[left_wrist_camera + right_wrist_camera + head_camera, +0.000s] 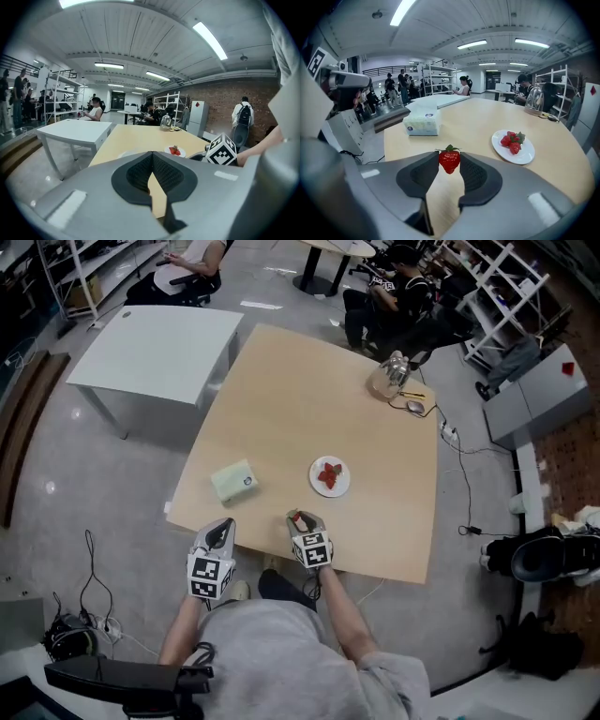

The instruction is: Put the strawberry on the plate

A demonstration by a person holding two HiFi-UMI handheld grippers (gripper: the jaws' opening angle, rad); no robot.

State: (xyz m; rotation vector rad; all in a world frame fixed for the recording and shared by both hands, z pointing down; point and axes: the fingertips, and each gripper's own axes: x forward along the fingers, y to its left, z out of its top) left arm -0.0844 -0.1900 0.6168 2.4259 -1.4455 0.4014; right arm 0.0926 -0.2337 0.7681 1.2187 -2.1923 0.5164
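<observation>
My right gripper (449, 161) is shut on a red strawberry (449, 161) with a green leaf top, held above the near edge of the wooden table (309, 399). In the head view that gripper (302, 521) hangs just short of the white plate (339, 486). The plate (524, 153) lies ahead and to the right, with several strawberries (511, 140) on it. My left gripper (221, 533) sits at the table's near left edge; its jaws (151, 165) meet at the tips with nothing between them.
A pale green tissue pack (234, 480) lies left of the plate. A glass kettle (391, 376) and small items stand at the table's far right corner. A white table (159, 352) stands to the left. People sit at the back of the room.
</observation>
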